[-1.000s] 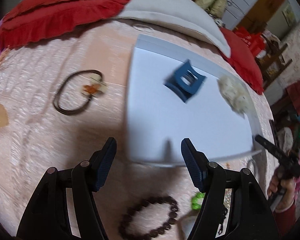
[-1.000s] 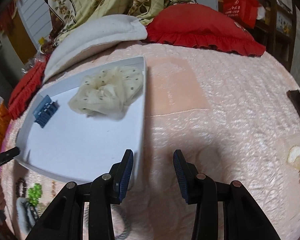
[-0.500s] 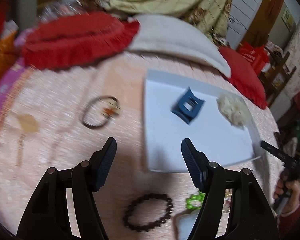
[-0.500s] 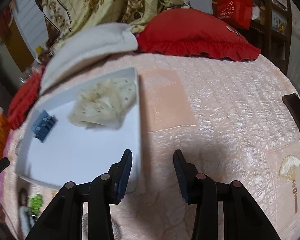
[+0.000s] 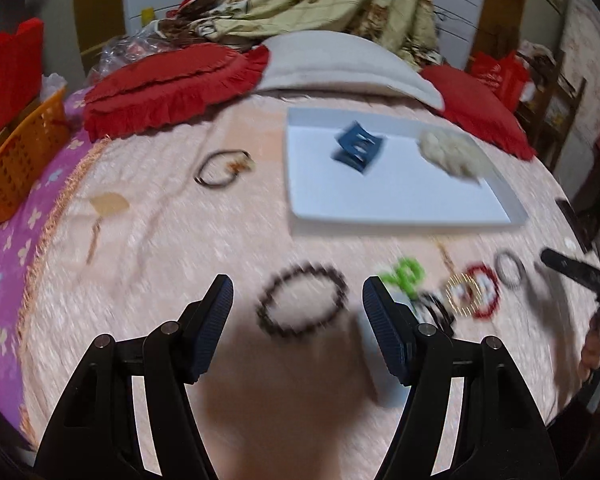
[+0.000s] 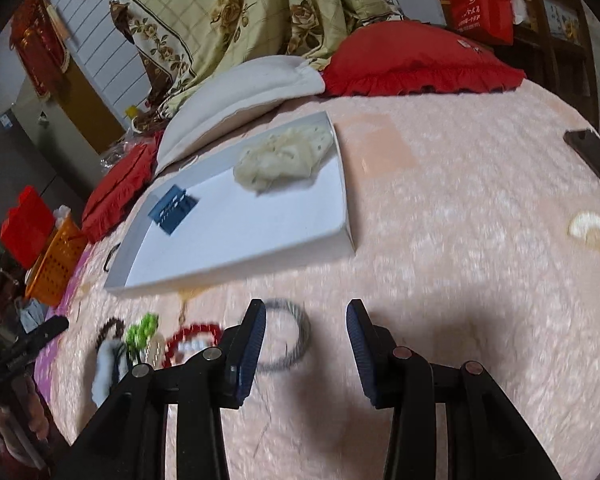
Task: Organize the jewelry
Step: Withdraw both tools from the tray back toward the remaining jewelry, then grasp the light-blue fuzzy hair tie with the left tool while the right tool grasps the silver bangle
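On red bag [image 6: 481, 4]: unreadable print.

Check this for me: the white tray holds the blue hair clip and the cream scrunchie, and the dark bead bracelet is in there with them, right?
Not quite. The dark bead bracelet is not in the white tray; it lies on the pink bedspread in front of the tray, between the open fingers of the left claw. The left wrist view shows this. The blue hair clip and cream scrunchie are in the tray.

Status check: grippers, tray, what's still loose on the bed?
Left gripper open, empty, dark bead bracelet between its fingers. Right gripper open, empty, by grey ring. White tray holds blue clip, cream scrunchie. Nothing blocking.
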{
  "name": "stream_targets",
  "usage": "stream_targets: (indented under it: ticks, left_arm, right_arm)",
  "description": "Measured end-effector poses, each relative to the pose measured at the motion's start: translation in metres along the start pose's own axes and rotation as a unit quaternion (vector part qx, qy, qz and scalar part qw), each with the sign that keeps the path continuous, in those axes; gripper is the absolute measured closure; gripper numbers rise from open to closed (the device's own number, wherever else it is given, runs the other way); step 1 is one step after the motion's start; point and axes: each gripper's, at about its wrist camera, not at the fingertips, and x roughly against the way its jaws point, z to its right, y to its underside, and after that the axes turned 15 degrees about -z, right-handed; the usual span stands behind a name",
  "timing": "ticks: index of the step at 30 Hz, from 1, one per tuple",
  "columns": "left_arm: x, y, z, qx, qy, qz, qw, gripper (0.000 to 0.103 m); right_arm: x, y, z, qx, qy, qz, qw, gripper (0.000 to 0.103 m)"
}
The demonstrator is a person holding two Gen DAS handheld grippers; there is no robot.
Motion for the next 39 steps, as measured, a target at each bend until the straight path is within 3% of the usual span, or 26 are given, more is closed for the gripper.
stream_targets:
  ticks: [5,9,14,28,31,32,34,37,39]
  left_arm:
    - [-0.005,0.021,0.011,0.015,0.04,-0.016,0.999,0.035]
    - [-0.014,0.028,0.014,0.032,0.076,-0.037,0.9959,0.035]
    - [-0.023,0.027,0.024,0.02,0.072,-0.047,0.9961,0.035]
    - [-0.049,0.019,0.041,0.006,0.125,-0.078,0.9891,0.036]
    - [-0.051,0.021,0.046,0.005,0.122,-0.079,0.9894,0.036]
    - [-0.051,0.022,0.047,0.007,0.119,-0.079,0.9896,0.039]
    - [-0.051,0.022,0.046,0.011,0.116,-0.082,0.9898,0.058]
    - [-0.049,0.022,0.038,0.029,0.13,-0.084,0.9876,0.07]
    - [-0.047,0.022,0.031,0.043,0.143,-0.086,0.9851,0.073]
  right_arm:
    - [-0.008,0.004,-0.005,0.004,-0.016,-0.013,1.0,0.063]
    - [-0.022,0.002,-0.013,0.016,0.005,-0.018,1.0,0.063]
    - [-0.033,0.0,-0.014,0.019,0.024,-0.01,0.999,0.063]
    - [-0.043,-0.003,-0.031,0.061,0.073,-0.001,0.995,0.063]
    - [-0.046,0.001,-0.037,0.071,0.095,0.005,0.993,0.064]
    - [-0.047,0.002,-0.04,0.076,0.101,0.007,0.992,0.066]
    - [-0.047,0.005,-0.043,0.079,0.106,0.007,0.991,0.07]
    - [-0.047,0.006,-0.044,0.075,0.106,0.007,0.991,0.083]
    - [-0.046,0.007,-0.042,0.068,0.103,0.007,0.992,0.092]
